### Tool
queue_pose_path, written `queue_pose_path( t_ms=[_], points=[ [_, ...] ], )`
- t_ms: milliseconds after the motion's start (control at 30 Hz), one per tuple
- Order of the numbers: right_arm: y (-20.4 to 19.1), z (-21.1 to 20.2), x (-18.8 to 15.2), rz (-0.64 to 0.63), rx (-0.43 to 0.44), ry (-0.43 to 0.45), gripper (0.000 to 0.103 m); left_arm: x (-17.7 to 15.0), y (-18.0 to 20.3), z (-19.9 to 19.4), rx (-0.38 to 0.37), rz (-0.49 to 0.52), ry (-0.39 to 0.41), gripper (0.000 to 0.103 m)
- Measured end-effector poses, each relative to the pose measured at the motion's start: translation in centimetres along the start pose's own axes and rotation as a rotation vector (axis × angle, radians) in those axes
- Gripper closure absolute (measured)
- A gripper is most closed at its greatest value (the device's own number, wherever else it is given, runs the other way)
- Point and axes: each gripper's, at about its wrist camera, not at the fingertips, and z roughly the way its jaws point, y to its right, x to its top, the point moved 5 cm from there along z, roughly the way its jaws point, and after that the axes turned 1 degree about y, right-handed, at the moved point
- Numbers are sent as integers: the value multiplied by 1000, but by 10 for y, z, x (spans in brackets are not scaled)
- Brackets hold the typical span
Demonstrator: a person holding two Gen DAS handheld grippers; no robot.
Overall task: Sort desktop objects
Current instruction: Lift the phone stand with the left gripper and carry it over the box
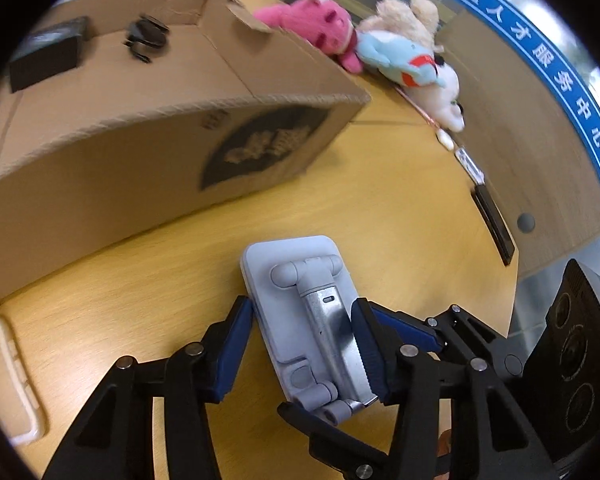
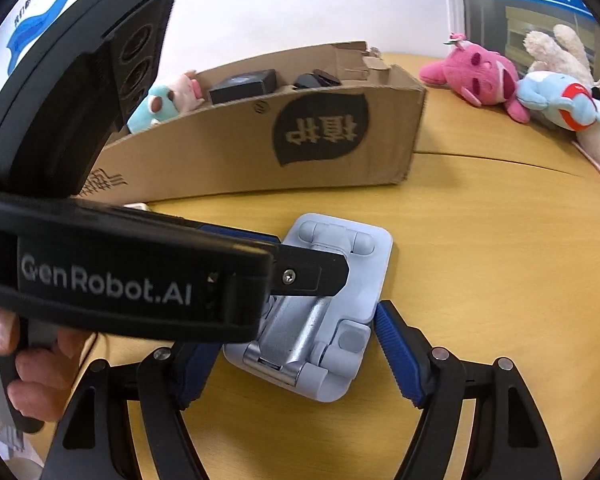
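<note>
A light grey folding phone stand (image 1: 300, 312) with a metal arm lies flat on the wooden table (image 1: 400, 208). My left gripper (image 1: 302, 320) has its blue pads against both long sides of the stand. In the right wrist view the stand (image 2: 324, 312) lies between my right gripper's (image 2: 292, 344) spread fingers, and the left gripper's body (image 2: 140, 272) crosses over it. An open cardboard box (image 1: 160, 132) stands behind, holding a black box (image 1: 46, 54), a black gadget (image 1: 146, 36) and a small plush (image 2: 164, 100).
Pink (image 1: 320, 24), blue (image 1: 396, 56) and cream (image 1: 408, 16) plush toys lie along the table's far edge, also seen at the right in the right wrist view (image 2: 480, 76). A black flat item (image 1: 494, 220) lies near the right edge. A white-framed item (image 1: 8, 376) lies at left.
</note>
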Motion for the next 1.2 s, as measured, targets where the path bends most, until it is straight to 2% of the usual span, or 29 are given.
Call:
queue_pose_path(
  t_ms=[133, 300, 433, 600, 700, 867, 1000, 1200],
  points=[
    [-17, -8, 14, -42, 23, 40, 30, 6, -2, -31, 45, -10, 77, 54],
    [-44, -28, 49, -104, 58, 116, 30, 23, -4, -81, 95, 2, 179, 54],
    [-64, -39, 86, -157, 71, 178, 30, 52, -12, -117, 124, 20, 260, 54],
    [-74, -27, 148, -214, 89, 203, 30, 105, -27, -128, 153, 53, 300, 53],
    [-71, -9, 182, -238, 88, 178, 30, 142, -42, -124, 152, 43, 294, 53],
    [-55, 30, 226, -206, 113, 117, 30, 177, -70, -98, 128, -20, 252, 54],
    [-38, 71, 234, -181, 108, 17, 30, 189, -98, -54, 98, -99, 157, 54],
    [-7, 126, 216, -133, 96, -148, 30, 186, -125, 2, 21, -227, 28, 54]
  ],
)
